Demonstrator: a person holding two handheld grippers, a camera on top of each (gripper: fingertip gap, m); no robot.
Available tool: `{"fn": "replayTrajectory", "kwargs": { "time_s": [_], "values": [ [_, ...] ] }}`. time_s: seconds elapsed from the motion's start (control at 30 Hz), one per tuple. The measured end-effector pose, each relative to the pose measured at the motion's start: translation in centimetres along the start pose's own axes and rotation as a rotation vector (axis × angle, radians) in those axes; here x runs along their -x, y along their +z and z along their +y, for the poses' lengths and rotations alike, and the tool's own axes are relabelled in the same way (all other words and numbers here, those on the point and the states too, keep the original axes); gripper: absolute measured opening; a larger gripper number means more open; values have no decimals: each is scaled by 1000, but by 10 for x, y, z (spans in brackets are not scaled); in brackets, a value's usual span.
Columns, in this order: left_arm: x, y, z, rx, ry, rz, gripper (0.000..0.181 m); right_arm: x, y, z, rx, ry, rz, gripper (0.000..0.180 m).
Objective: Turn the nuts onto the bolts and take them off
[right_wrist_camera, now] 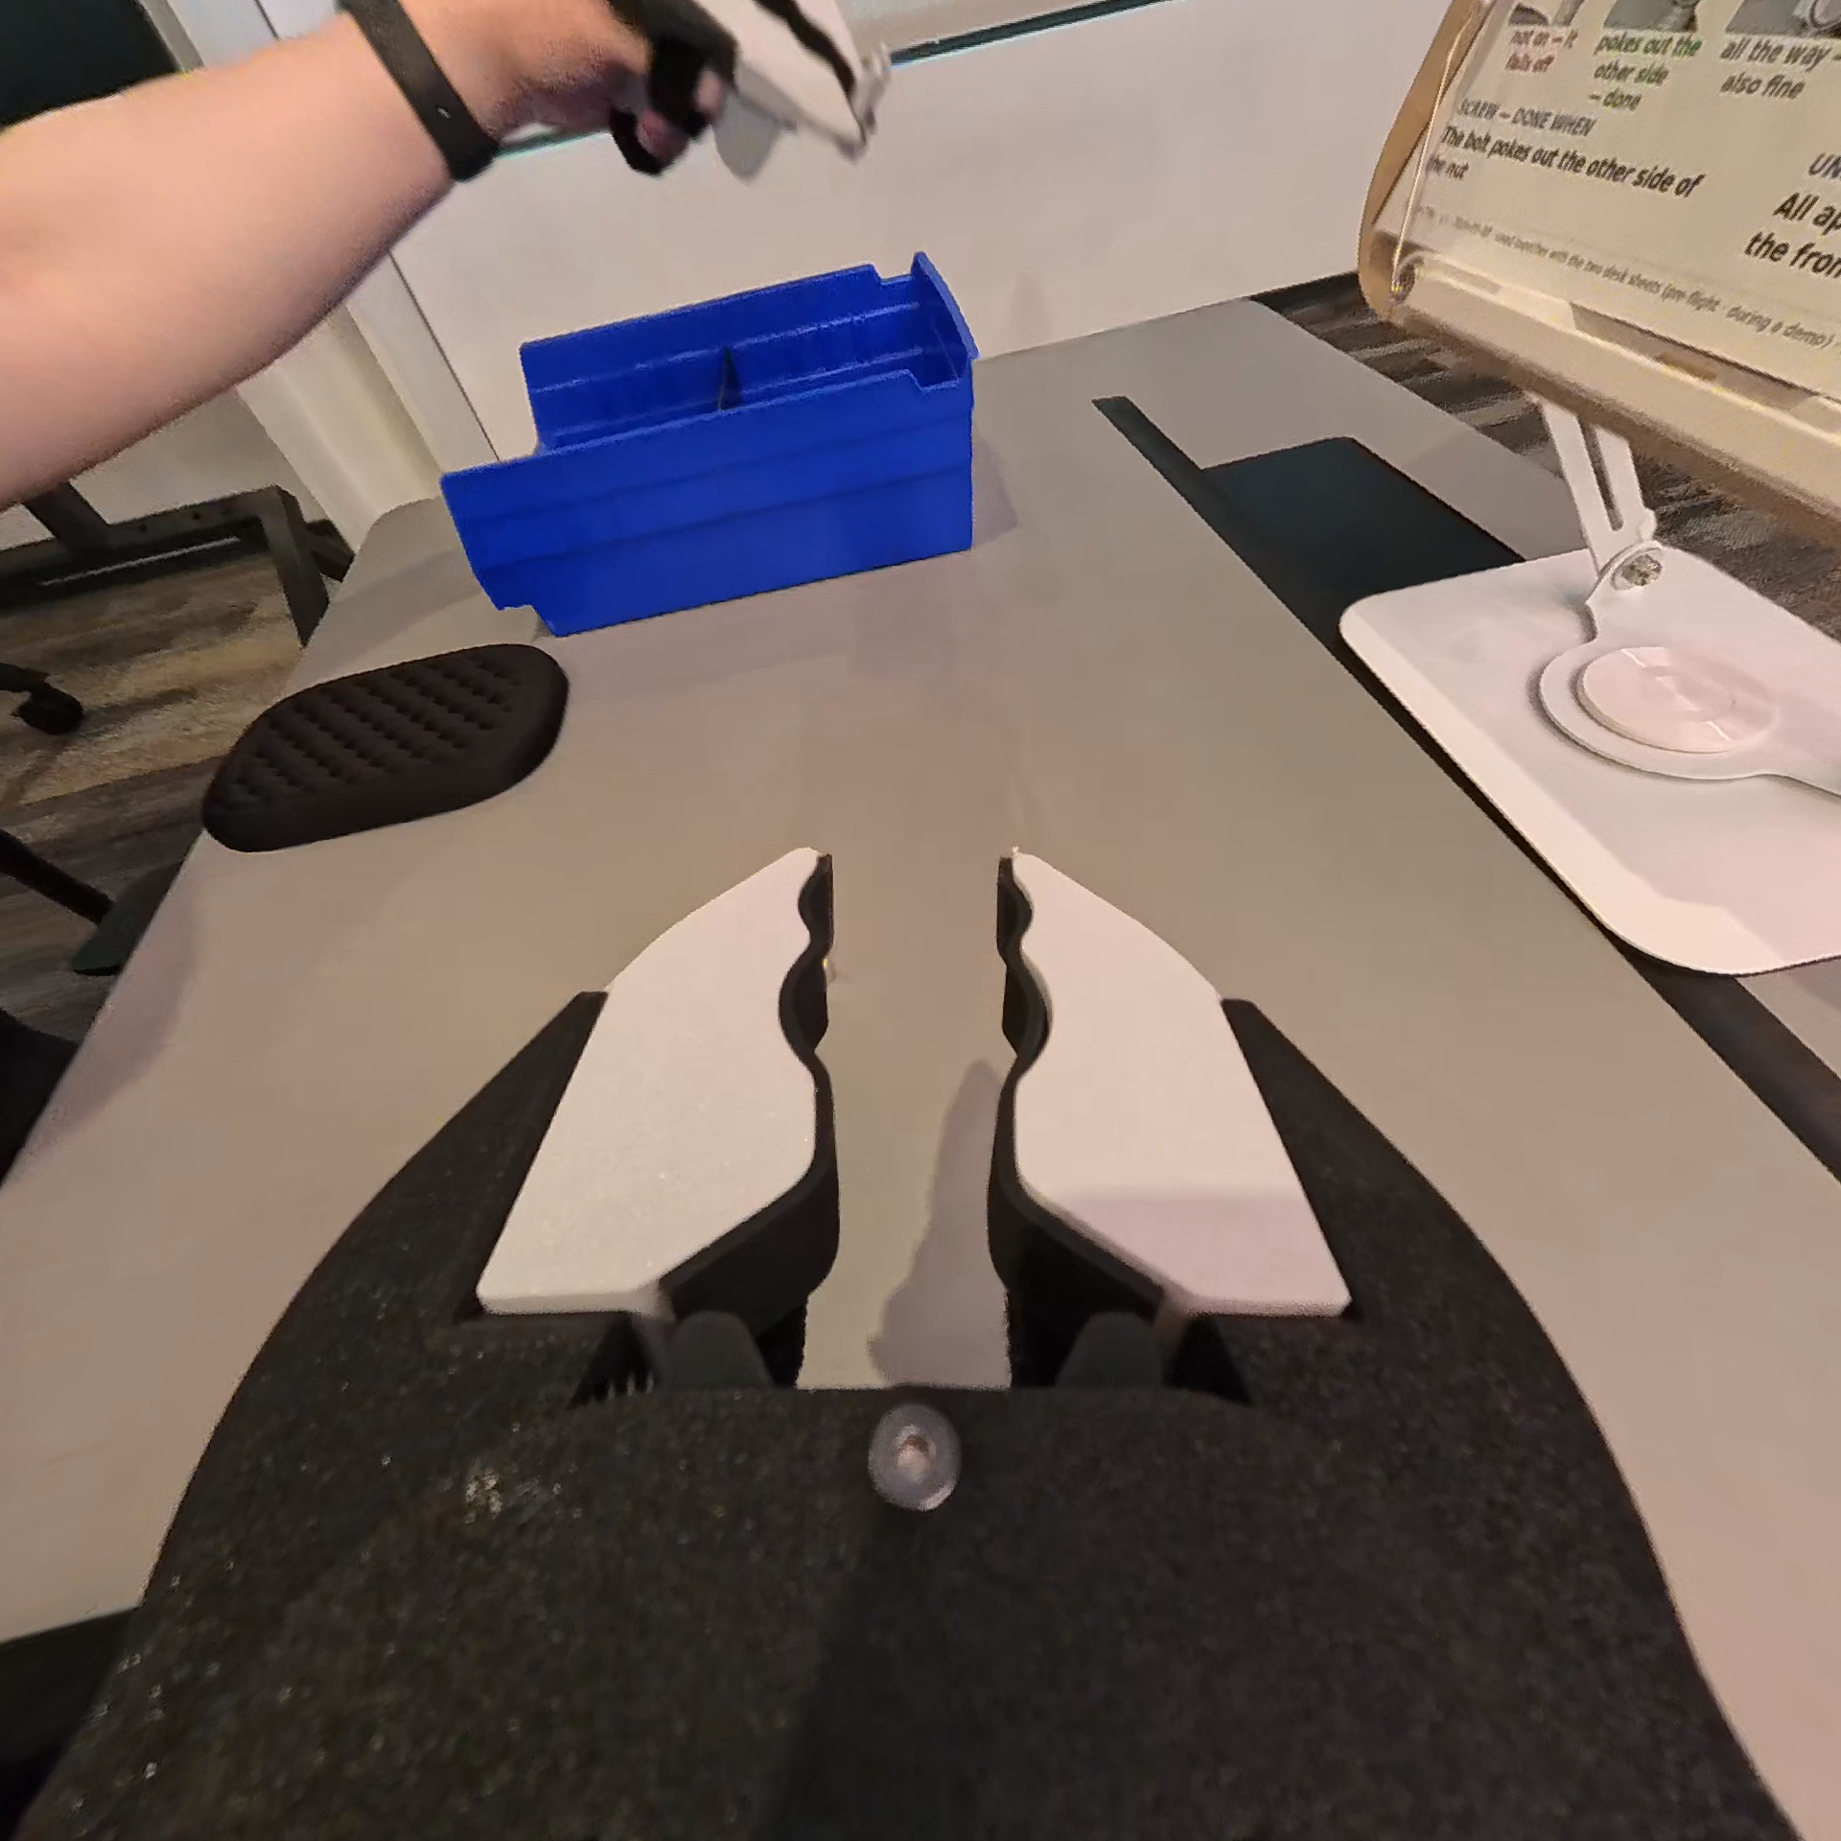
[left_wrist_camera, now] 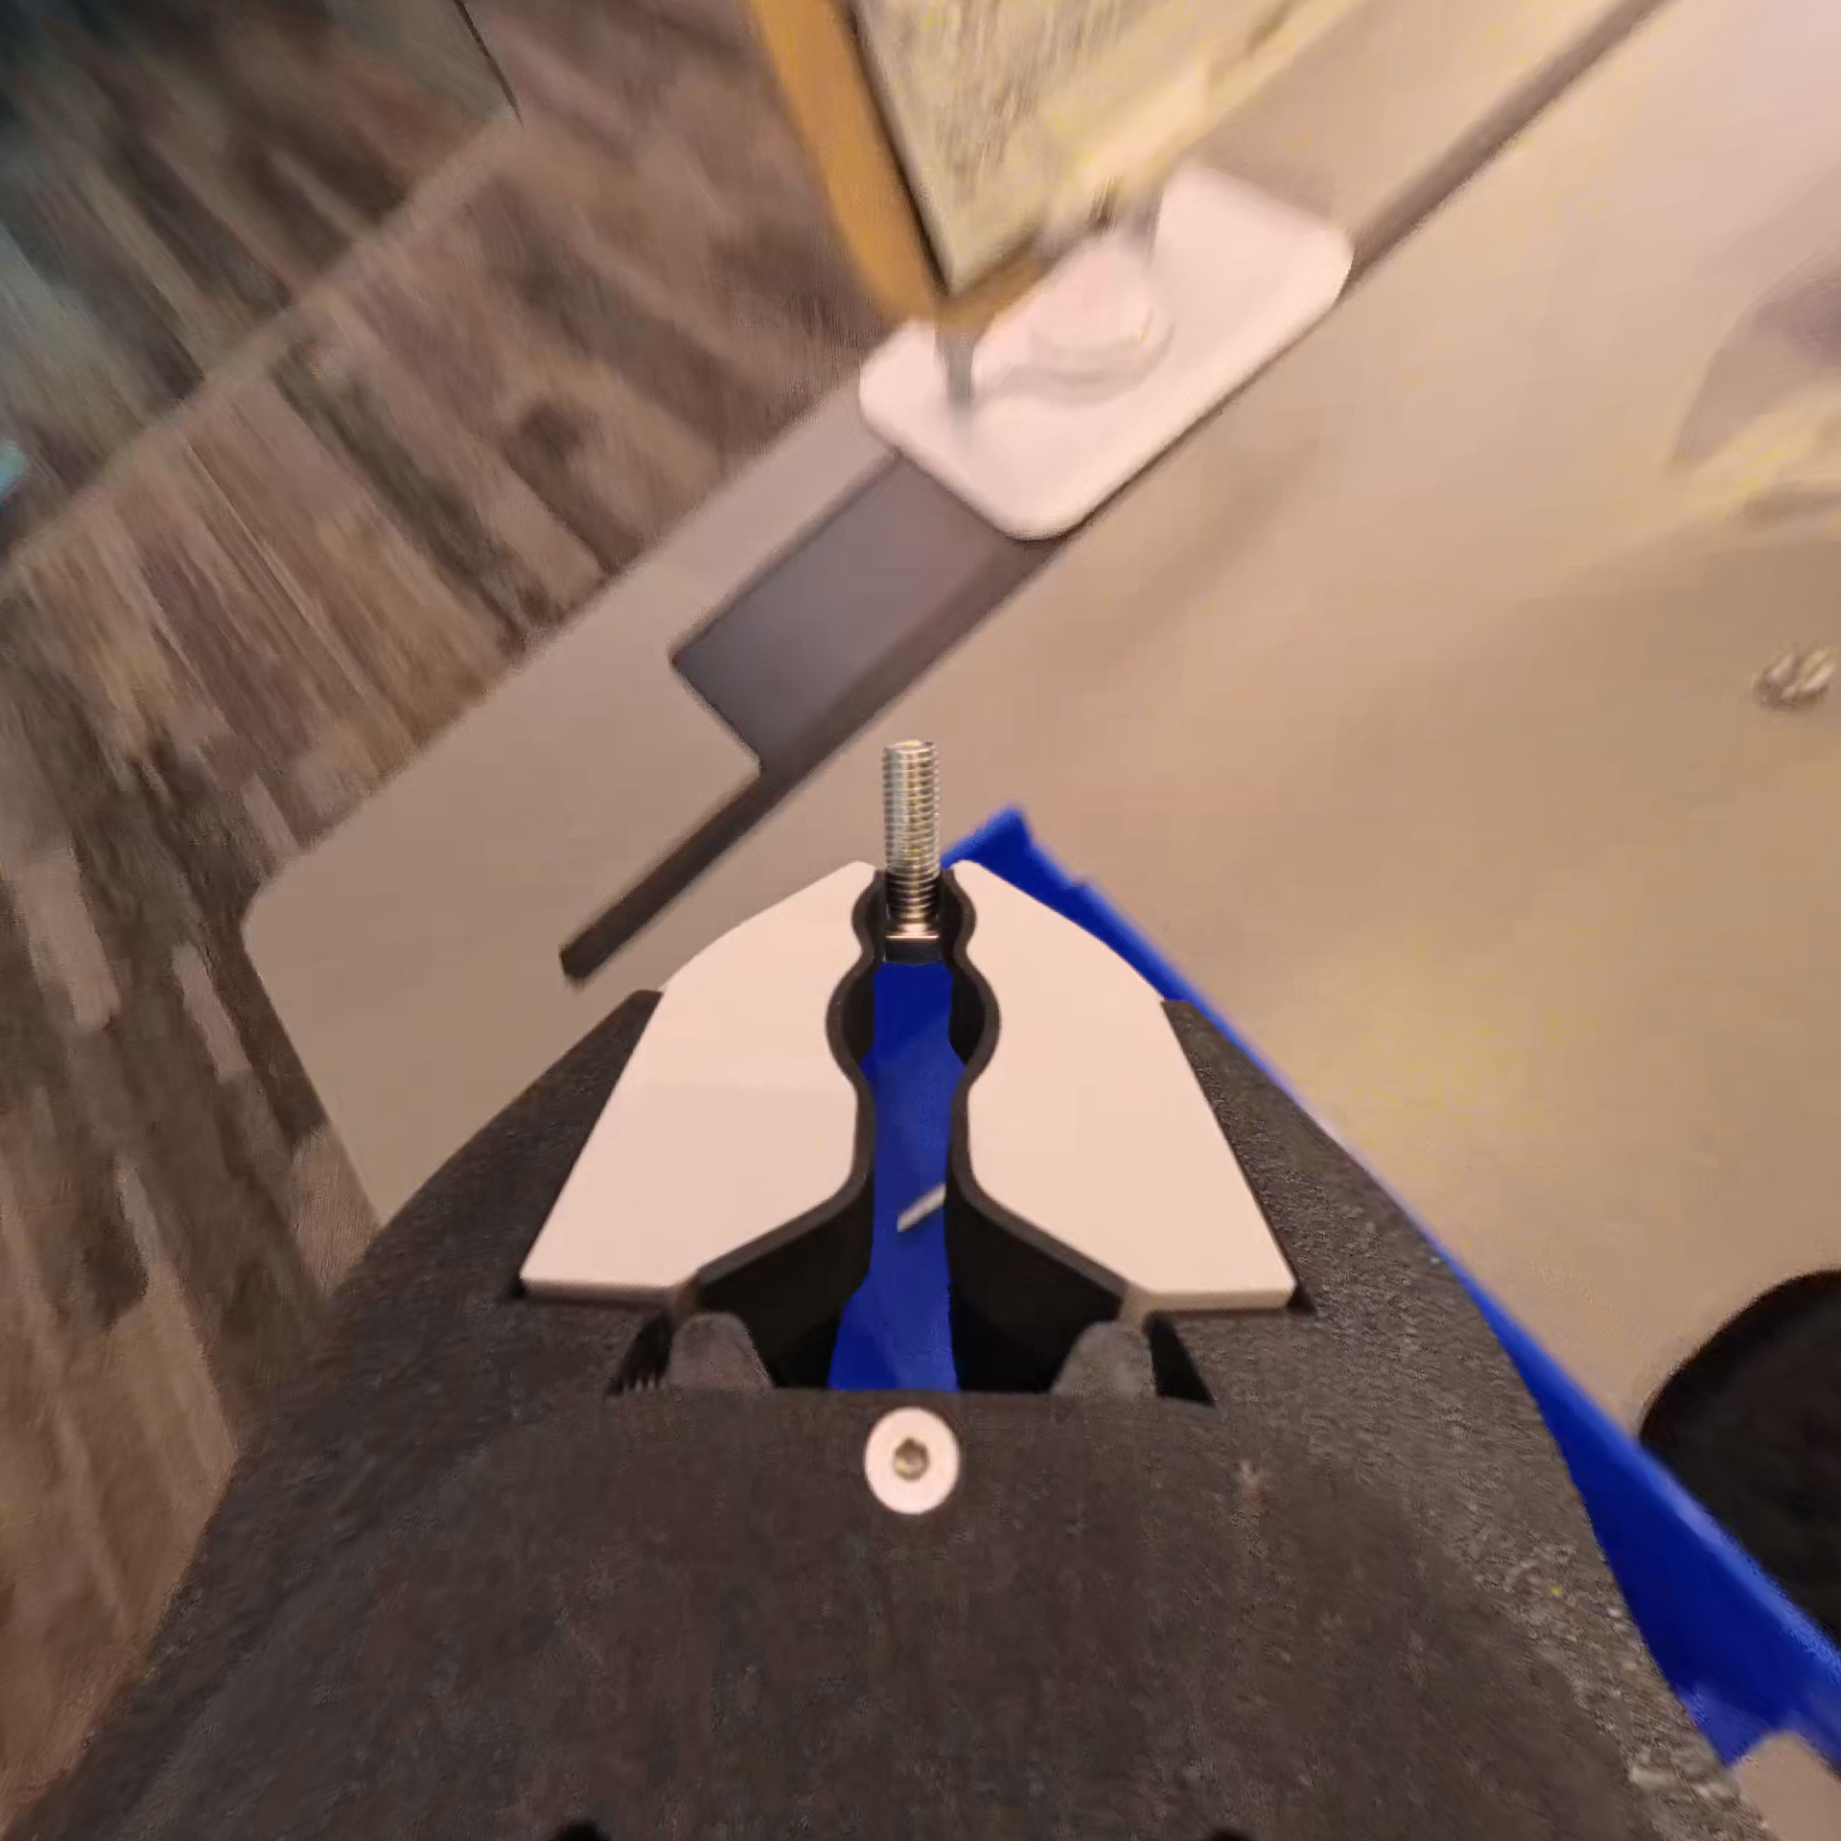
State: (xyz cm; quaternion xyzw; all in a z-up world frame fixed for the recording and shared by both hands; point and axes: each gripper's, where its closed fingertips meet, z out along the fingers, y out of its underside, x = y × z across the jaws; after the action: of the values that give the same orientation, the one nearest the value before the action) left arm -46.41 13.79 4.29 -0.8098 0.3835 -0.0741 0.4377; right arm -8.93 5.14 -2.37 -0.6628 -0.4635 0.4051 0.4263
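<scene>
My left gripper is shut on a silver bolt. It clamps the bolt at the head end, and the threaded shaft sticks out forward past the fingertips. It is held in the air over the blue bin. A small silver nut lies blurred on the grey table at the right edge. In the right wrist view my right gripper is open and empty, low over the grey table. The left gripper shows there high above the blue bin, held by a person's hand.
A black textured pad lies at the table's left edge. A white stand holding an instruction sheet sits on the right. A dark slot runs along the table's far right. Carpeted floor lies beyond the table's edges.
</scene>
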Motion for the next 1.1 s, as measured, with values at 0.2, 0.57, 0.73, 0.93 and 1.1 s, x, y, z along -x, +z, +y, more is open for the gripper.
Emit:
{"fn": "replayTrajectory", "kwargs": {
  "time_s": [0.2, 0.57, 0.73, 0.93, 1.1],
  "values": [
    [-81, -17, -73, -364, 28, 81, 9, -2, 25, 23, 53, -61, -7, 29],
    [-235, 2, -121, -681, -159, 645, 9, 16, 34, 17, 44, -101, -53, 27],
    [-265, 10, -121, -690, -161, 789, 9, 29, 32, 1, -7, -110, -110, 27],
    [-282, 19, -116, -662, -156, 829, 9, 62, 15, -63, -224, -179, -165, 26],
    [-289, 18, -116, -669, -157, 846, 9, 78, 19, -100, -310, -203, -118, 25]
  ]
}}
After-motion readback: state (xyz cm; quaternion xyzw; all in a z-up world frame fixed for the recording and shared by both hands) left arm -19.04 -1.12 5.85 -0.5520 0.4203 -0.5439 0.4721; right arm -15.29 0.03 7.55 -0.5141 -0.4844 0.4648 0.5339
